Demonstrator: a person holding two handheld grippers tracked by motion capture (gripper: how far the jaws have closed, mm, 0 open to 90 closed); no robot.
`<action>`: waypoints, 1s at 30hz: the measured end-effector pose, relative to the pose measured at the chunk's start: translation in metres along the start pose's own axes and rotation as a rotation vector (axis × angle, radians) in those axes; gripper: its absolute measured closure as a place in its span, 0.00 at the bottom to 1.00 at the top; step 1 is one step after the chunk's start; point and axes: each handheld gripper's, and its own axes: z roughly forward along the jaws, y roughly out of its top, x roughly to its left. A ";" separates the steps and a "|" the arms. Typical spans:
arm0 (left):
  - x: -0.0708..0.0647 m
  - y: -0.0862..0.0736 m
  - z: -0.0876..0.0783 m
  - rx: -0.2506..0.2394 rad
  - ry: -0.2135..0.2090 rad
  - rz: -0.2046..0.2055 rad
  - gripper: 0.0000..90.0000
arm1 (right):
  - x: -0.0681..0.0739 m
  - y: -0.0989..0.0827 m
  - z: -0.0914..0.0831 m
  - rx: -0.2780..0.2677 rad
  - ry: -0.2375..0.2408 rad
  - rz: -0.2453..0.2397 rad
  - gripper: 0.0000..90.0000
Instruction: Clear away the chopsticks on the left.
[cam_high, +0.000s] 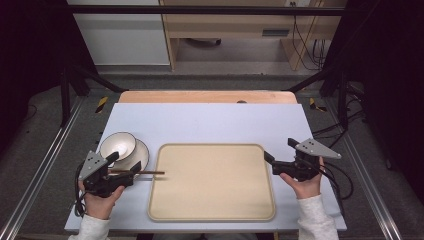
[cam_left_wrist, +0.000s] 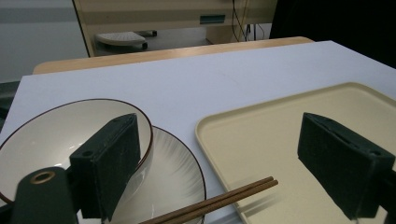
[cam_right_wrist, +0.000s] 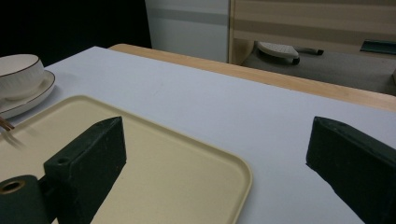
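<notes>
A person is sitting at the near edge of a table covered in pale lilac-white, holding a gripper in each hand. The left gripper is hovering near the table's left edge, its jaws standing wide apart with nothing pressed between the pads; in the left gripper view a pair of brown chopsticks is lying low between the jaws, untouched by either pad. The chopsticks are lying across the left rim of a beige tray, tips over the tray and the other ends toward the left gripper. The tray is sitting in the middle of the table, close to the near edge. Just left of it, by the left edge, a cream bowl with a dark rim is resting on a matching plate, shifted toward the plate's left side. The right gripper is hanging just beyond the tray's right rim, over bare table, jaws likewise spread wide and holding nothing; the right gripper view is showing the tray's corner between them
</notes>
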 end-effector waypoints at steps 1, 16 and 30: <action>0.001 0.000 -0.001 0.005 -0.001 0.005 0.14 | 0.000 0.000 -0.001 0.004 -0.002 0.003 0.06; 0.019 -0.019 -0.022 0.047 0.018 0.013 0.15 | 0.001 0.002 -0.006 -0.004 -0.004 0.006 0.05; 0.030 -0.035 -0.031 0.137 0.025 0.030 0.17 | 0.008 0.004 -0.005 0.002 0.017 -0.003 0.05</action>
